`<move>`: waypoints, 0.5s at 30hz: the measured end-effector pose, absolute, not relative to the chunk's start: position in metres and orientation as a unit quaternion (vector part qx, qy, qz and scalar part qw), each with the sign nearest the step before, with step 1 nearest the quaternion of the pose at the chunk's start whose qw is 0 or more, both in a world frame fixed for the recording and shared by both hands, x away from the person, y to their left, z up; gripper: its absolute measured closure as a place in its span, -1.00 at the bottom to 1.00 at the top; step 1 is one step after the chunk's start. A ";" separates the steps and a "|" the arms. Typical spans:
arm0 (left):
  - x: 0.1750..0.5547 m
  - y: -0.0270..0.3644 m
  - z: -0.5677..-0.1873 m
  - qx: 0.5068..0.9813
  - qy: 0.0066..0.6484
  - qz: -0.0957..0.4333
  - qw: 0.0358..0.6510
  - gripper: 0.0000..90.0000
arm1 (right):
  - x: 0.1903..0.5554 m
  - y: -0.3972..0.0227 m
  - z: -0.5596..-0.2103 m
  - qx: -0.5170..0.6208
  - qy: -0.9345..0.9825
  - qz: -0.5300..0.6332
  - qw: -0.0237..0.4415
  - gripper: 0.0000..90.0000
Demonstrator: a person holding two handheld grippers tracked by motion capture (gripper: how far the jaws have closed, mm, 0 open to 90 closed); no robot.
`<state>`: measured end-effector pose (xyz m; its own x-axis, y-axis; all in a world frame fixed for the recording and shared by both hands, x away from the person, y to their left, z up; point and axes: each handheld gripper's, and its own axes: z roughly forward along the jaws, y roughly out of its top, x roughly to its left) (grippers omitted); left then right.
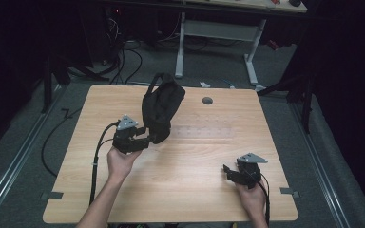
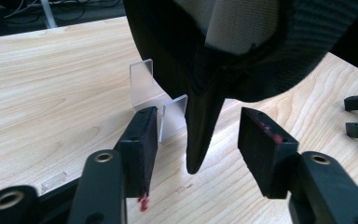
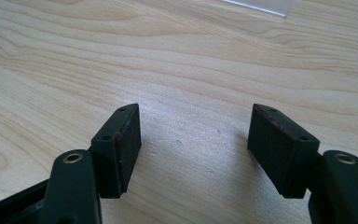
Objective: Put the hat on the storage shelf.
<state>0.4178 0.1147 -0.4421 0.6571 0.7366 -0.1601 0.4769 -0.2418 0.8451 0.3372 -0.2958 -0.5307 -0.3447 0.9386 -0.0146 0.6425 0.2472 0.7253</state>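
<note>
1. Nearest the person, well off from the cap and by the table's (image 1: 180,190) near edge, the right gripper (image 1: 229,172) sits low over bare wood. Its jaws stand apart with nothing between them, as the right gripper view (image 3: 193,144) shows plainly.

2. Up the table on the person's other side, the left gripper (image 1: 142,137) is right at the cap (image 1: 160,111). Its jaws are spread either side of the cap's peak, and the pads touch nothing.

3. In the left gripper view, that gripper (image 2: 198,140) brackets the peak (image 2: 203,126), which points down toward the wood in the gap between the black pads (image 2: 145,135). Clear space shows on both sides, so this is no grip.

4. The cap is a dark baseball cap with a pale lining (image 2: 237,25) inside. It stands tall near the middle of the table, crown up, propped on a clear plastic stand (image 2: 161,100) just behind the peak.

5. By my reading, the step in hand is setting the cap on that stand, and the letting go looks done.

6. The next move calls for backing the left gripper straight away from the peak without brushing it, since a nudge could tip the cap off the stand.

7. Beyond the cap, a small dark grommet hole (image 1: 207,100) marks the far part of the table.
</note>
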 end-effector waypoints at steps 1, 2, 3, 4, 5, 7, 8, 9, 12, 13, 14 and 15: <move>0.417 0.115 -0.442 0.776 0.391 0.135 0.477 0.03 | 0.337 -0.296 -0.531 0.523 0.755 0.320 0.232 -0.22; 0.416 0.116 -0.442 0.774 0.391 0.134 0.479 0.01 | 0.337 -0.296 -0.531 0.523 0.755 0.320 0.232 -0.22; 0.415 0.117 -0.441 0.775 0.391 0.133 0.479 0.00 | 0.337 -0.296 -0.531 0.523 0.755 0.320 0.232 -0.22; 0.414 0.118 -0.441 0.774 0.391 0.132 0.479 -0.02 | 0.337 -0.296 -0.531 0.523 0.755 0.320 0.232 -0.22; 0.413 0.118 -0.440 0.774 0.391 0.131 0.481 -0.03 | 0.337 -0.296 -0.531 0.523 0.755 0.320 0.232 -0.22; 0.410 0.120 -0.439 0.773 0.390 0.131 0.482 -0.05 | 0.337 -0.296 -0.531 0.523 0.755 0.320 0.232 -0.22; 0.409 0.121 -0.438 0.774 0.389 0.130 0.482 -0.05 | 0.337 -0.296 -0.531 0.524 0.755 0.320 0.231 -0.22; 0.408 0.122 -0.438 0.774 0.390 0.129 0.482 -0.06 | 0.337 -0.296 -0.531 0.523 0.755 0.320 0.232 -0.22; 0.405 0.125 -0.437 0.773 0.390 0.128 0.483 -0.07 | 0.337 -0.296 -0.531 0.524 0.755 0.320 0.231 -0.22; 0.405 0.126 -0.437 0.772 0.392 0.127 0.485 -0.08 | 0.337 -0.296 -0.531 0.523 0.755 0.320 0.232 -0.22; 0.404 0.127 -0.437 0.772 0.392 0.126 0.483 -0.08 | 0.337 -0.296 -0.531 0.523 0.755 0.320 0.232 -0.22; 0.403 0.128 -0.437 0.772 0.393 0.125 0.484 -0.08 | 0.337 -0.296 -0.531 0.523 0.755 0.320 0.232 -0.22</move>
